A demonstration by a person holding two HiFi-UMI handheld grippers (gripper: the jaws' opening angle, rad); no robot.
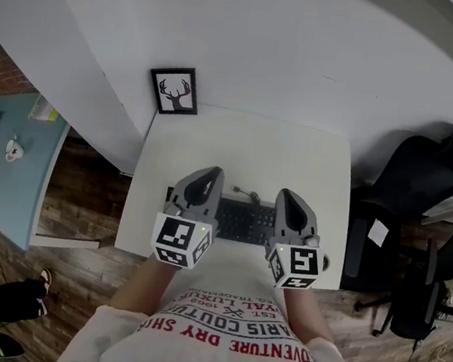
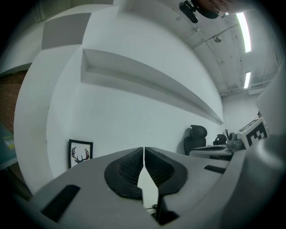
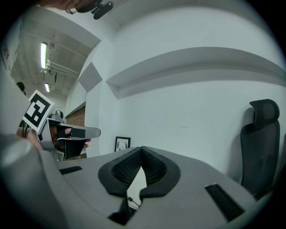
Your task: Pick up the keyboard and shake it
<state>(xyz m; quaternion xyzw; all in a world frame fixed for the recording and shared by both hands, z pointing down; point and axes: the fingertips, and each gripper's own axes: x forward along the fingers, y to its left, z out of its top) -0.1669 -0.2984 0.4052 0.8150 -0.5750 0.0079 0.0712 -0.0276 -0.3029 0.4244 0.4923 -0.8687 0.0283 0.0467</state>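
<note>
Desk, white and rectangular [image 1: 247, 150], stands against the white wall with a black high-backed office chair [image 1: 412, 202] to its right. Flat black keyboard [image 1: 246, 222] lies on the desk near the front edge. Grey left gripper [image 1: 208, 173] and grey right gripper [image 1: 289, 196] sit over its two ends, both jaw pairs closed on nothing; small black-framed antler picture [image 1: 175, 91] stands at the back left corner.

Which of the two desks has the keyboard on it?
The white desk in the middle, with the black keyboard near its front edge; the light blue desk at the left has none.
</note>
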